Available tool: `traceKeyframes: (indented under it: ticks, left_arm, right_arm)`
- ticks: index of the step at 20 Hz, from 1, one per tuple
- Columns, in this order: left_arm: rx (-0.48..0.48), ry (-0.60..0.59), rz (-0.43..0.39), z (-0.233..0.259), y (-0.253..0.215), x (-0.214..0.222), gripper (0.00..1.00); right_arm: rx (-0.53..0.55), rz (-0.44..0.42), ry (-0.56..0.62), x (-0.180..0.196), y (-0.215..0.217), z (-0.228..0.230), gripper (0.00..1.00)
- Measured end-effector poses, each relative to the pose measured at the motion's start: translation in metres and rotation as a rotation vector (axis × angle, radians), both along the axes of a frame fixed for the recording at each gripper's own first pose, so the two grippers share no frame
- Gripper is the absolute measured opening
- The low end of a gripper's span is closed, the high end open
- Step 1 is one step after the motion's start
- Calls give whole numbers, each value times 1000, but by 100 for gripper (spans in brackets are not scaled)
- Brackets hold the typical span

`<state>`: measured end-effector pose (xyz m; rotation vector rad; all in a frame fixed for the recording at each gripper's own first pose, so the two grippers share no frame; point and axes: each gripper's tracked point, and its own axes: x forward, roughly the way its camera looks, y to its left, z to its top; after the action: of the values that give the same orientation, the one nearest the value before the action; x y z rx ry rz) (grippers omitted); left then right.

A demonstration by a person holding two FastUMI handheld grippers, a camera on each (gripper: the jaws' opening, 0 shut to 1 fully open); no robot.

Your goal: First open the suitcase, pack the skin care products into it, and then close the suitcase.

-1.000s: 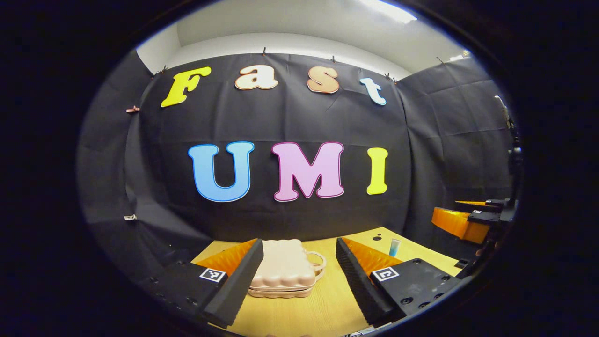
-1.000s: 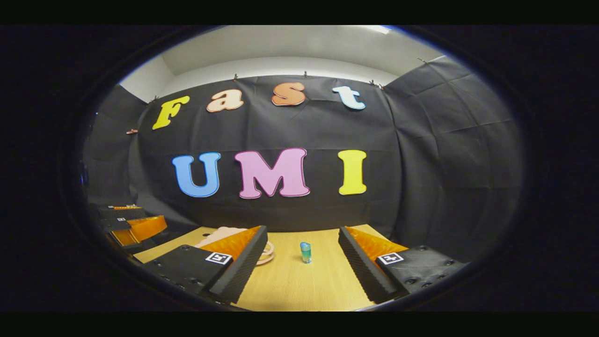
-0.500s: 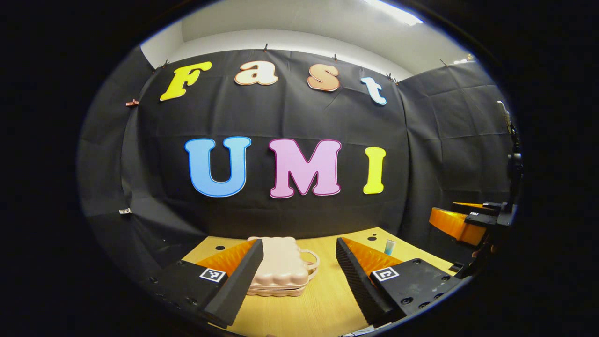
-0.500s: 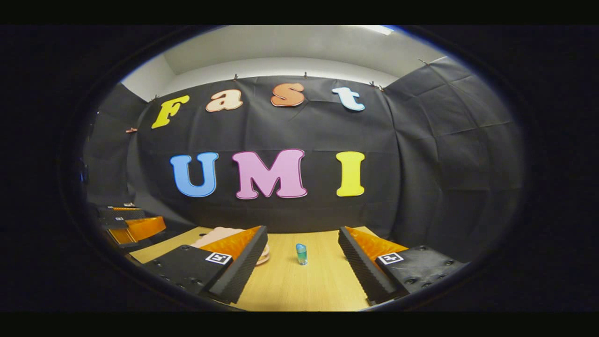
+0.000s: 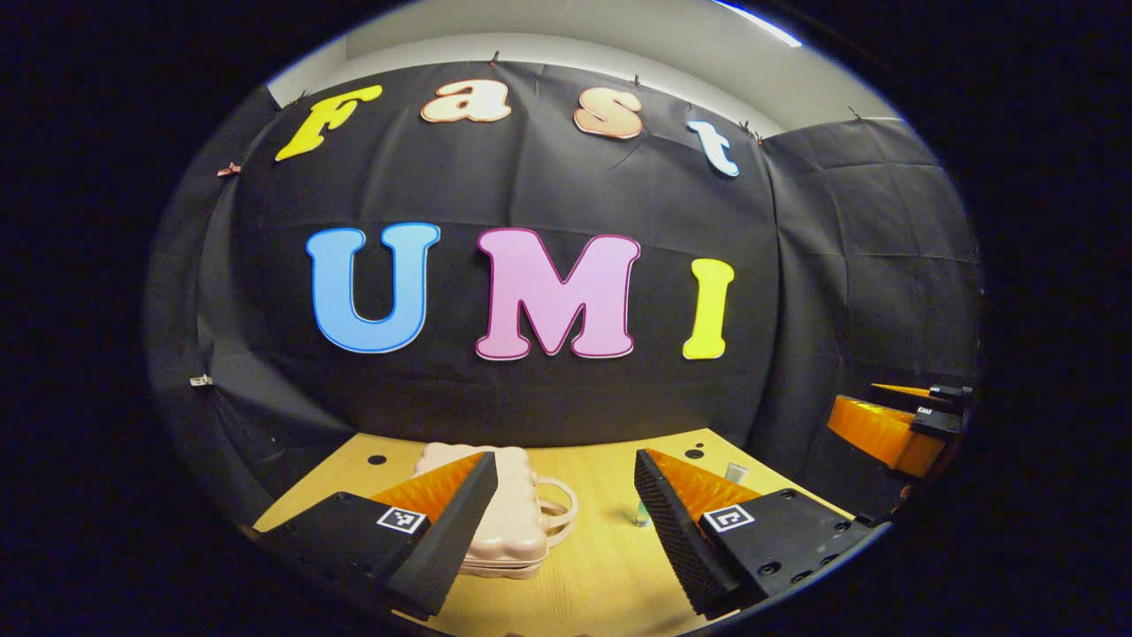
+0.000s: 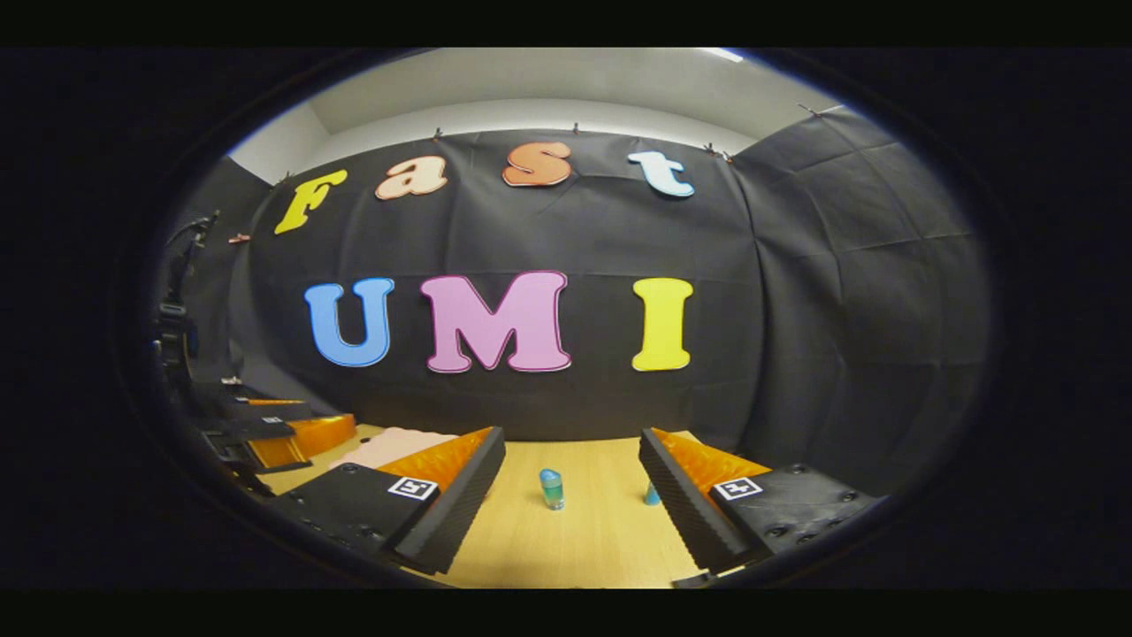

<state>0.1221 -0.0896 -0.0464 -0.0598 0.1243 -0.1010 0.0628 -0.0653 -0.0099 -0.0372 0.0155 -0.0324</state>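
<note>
- Left gripper view: the left gripper (image 5: 566,522) fills the bottom of the frame with its 2 fingers spread wide and nothing between them.
- The pink suitcase (image 5: 513,522) lies flat and shut on the wooden table (image 5: 601,575), lower centre, partly behind the left-hand finger; its loop handle (image 5: 559,511) points toward the gap. That heading suggests the gripper is lining up to lift the lid, the first step of the task.
- A small bottle (image 5: 640,513) stands just beside the right-hand finger, and another pale one (image 5: 735,471) peeks above that finger, farther back.
- At the right edge, mid-height, the right gripper (image 5: 893,420) hangs above the table, apart from everything.
- Right gripper view: the right gripper (image 6: 570,495) sits at the bottom, fingers wide apart and holding nothing.
- A blue-capped green bottle (image 6: 552,488) stands upright on the table (image 6: 566,548) in the gap, well ahead of the fingers; a second blue item (image 6: 652,494) shows beside the right-hand finger. This hand seems to wait near the products until the case is open.
- The suitcase (image 6: 389,445) shows lower left behind the left-hand finger, with the left gripper (image 6: 283,433) at the left edge.
</note>
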Motion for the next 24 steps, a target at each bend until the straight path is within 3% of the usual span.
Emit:
traceKeyframes:
  ticks: [10,20,22,23,24]
  left_arm:
    - [78,308,39,-137,-47,159,97]
    - [154,552,144,-243,-46,210,92]
    - [160,594,170,-259,-41,215,84]
    - [160,612,182,-265,-39,216,73]
    - [164,633,199,-270,-36,216,69]
  right_arm:
    - [-21,109,101,61,-19,-51,97]
    - [-13,94,193,83,-50,-90,97]
    - [-6,88,204,85,-53,-93,97]
    - [-4,85,208,86,-54,-95,97]
    - [-5,84,213,86,-54,-97,97]
